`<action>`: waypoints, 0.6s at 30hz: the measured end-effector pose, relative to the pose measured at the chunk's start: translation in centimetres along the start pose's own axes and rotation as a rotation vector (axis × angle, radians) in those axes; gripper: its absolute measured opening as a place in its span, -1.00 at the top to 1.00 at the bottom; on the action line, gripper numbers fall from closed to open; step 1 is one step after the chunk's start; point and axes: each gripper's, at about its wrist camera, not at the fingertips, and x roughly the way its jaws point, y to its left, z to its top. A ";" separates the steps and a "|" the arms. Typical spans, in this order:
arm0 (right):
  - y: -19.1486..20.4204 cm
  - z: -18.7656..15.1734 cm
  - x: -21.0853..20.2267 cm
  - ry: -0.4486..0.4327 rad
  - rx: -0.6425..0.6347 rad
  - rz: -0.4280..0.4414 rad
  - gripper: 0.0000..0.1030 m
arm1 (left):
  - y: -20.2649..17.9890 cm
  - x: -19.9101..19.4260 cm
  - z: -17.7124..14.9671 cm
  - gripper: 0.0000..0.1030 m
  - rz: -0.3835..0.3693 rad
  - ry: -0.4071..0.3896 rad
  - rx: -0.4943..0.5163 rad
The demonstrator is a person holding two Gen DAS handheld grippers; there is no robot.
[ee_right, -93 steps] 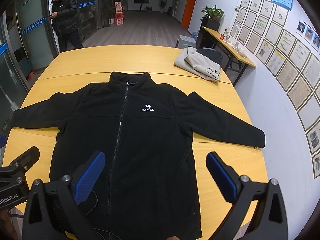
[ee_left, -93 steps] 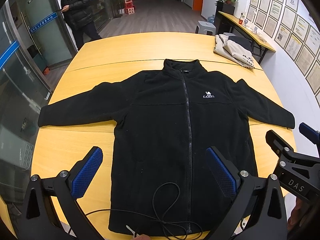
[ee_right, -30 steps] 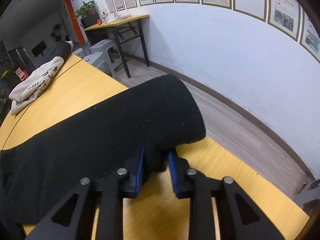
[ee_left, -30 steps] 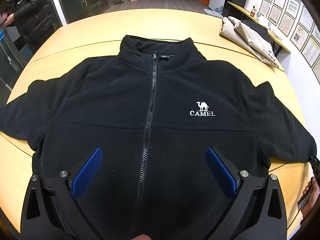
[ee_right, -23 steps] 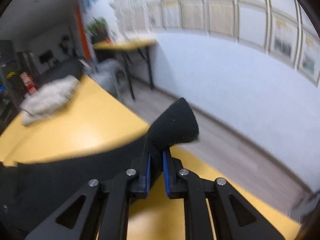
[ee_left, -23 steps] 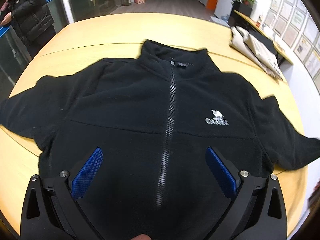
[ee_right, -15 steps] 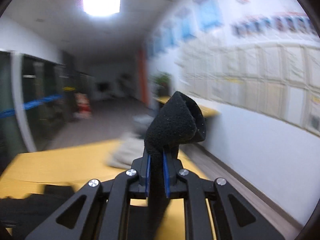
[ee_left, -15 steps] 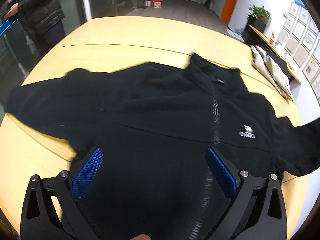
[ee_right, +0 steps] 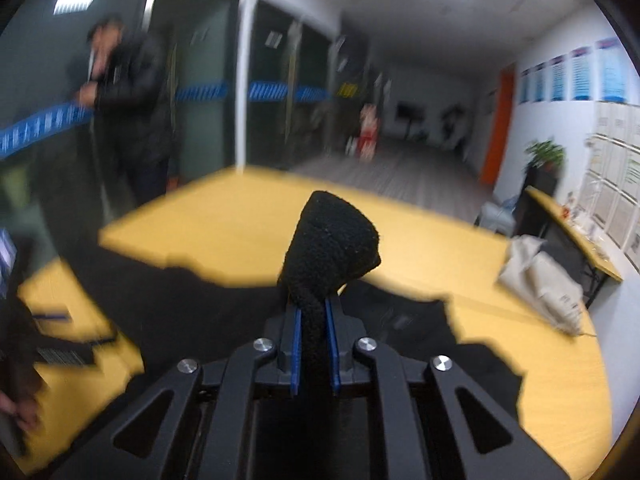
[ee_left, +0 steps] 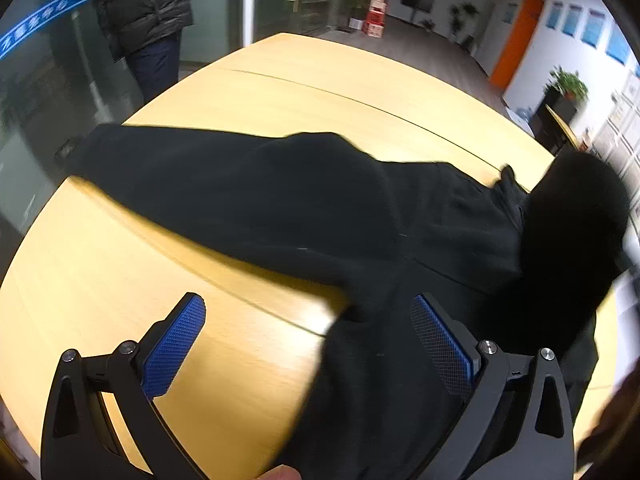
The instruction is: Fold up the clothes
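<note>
Black fleece is sitting pinched between the blue pads of the right gripper (ee_right: pixel 316 344): its jaws are pressing together on the sleeve cuff (ee_right: pixel 332 248), which is standing up clear of the desk (ee_right: pixel 552 364). The left gripper (ee_left: pixel 308 340) is hovering with jaws spread wide, nothing between them, one pad over bare wood and the other over cloth. The black jacket (ee_left: pixel 304 208) is lying across the desk, its other sleeve (ee_left: pixel 132 156) reaching the left edge. A beige garment (ee_right: pixel 540 276) is lying at the far right edge. A person in a dark coat (ee_left: pixel 140 4) is standing beyond the far edge
</note>
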 end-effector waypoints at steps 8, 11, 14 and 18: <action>7.5 -6.1 8.7 0.146 -0.282 0.068 0.79 | 5.5 0.4 0.6 -1.00 0.004 -0.005 -0.107; 9.5 -7.6 9.8 0.203 -0.365 0.135 0.66 | 7.0 0.5 0.9 -1.00 0.018 -0.015 -0.142; 9.4 -7.3 9.1 0.179 -0.323 0.223 0.17 | 8.4 0.8 1.3 -1.00 0.031 -0.020 -0.181; 8.5 -5.3 9.4 0.153 -0.200 0.309 -0.29 | 10.0 1.6 2.0 -1.00 0.055 -0.022 -0.217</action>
